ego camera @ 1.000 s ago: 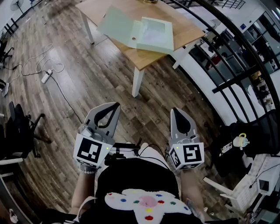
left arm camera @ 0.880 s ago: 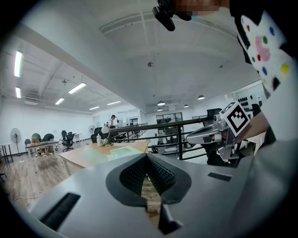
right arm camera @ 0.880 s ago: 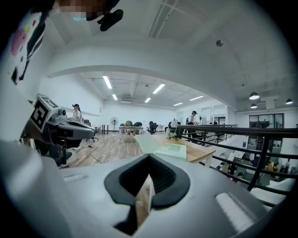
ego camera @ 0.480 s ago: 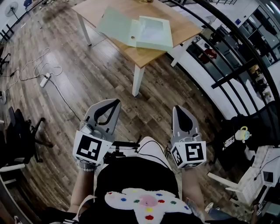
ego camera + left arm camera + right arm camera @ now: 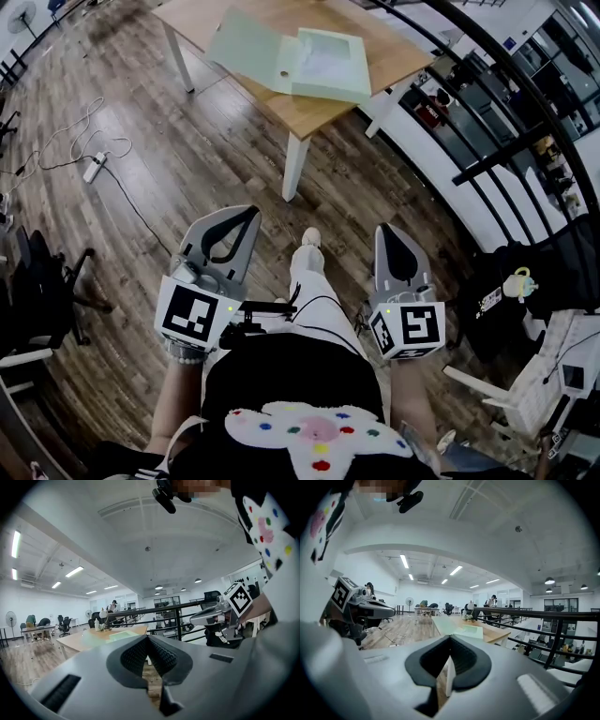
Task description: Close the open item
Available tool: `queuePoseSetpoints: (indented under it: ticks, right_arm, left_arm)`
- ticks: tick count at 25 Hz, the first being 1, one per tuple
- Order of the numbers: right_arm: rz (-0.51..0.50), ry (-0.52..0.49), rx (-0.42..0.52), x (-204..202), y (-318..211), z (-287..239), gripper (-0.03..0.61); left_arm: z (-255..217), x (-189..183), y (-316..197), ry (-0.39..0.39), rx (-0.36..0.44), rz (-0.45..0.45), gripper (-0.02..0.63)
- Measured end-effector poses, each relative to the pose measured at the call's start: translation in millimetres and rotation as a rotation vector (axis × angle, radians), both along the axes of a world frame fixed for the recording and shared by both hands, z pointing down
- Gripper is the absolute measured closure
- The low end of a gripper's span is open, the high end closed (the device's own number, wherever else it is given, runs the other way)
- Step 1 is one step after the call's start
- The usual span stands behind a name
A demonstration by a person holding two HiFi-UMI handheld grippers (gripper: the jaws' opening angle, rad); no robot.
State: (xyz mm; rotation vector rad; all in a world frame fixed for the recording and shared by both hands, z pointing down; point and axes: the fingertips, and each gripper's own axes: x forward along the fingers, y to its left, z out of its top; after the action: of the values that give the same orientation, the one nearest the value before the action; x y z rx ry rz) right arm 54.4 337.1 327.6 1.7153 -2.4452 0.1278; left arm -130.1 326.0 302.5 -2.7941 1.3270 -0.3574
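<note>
A pale green box file [image 5: 325, 64] lies open on the wooden table [image 5: 309, 117] at the top of the head view, its lid [image 5: 244, 45] folded out flat to the left. It also shows far ahead in the left gripper view as the box file [image 5: 120, 635] and in the right gripper view as the box file [image 5: 467, 631]. My left gripper [image 5: 247, 215] and right gripper [image 5: 389, 231] hang side by side at waist height, well short of the table. Both are shut with nothing in them: left gripper [image 5: 149, 637], right gripper [image 5: 450, 637].
A power strip with a cable [image 5: 95, 167] lies on the wood floor at left. A black office chair [image 5: 42, 281] stands at the left edge. A black railing [image 5: 511, 98] runs along the right, with a white chair [image 5: 520, 398] at lower right. My own leg and shoe [image 5: 309, 240] show between the grippers.
The table has slid slightly up and left in the head view as I walk toward it. A leg and shoe have swung forward between the grippers. Both grippers stay shut.
</note>
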Motion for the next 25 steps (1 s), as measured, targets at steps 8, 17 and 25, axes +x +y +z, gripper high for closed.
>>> queuePoseSetpoints:
  ticks: [8,17,25]
  right_arm:
    - [-0.036,0.001,0.002,-1,-41,6,0.571]
    - [-0.076,-0.011,0.003,-1,-102,9,0.571]
    - [-0.111,-0.006,-0.021,9,-170,17,0.571]
  left_arm:
    - [3,-2,-30,-0.017,0.002,-0.033,0.609]
    - [7,-1,-85,-0.033,-0.010,-0.075,0.608]
    - [11,13,-149,-0.027,-0.023,-0.109,0.608]
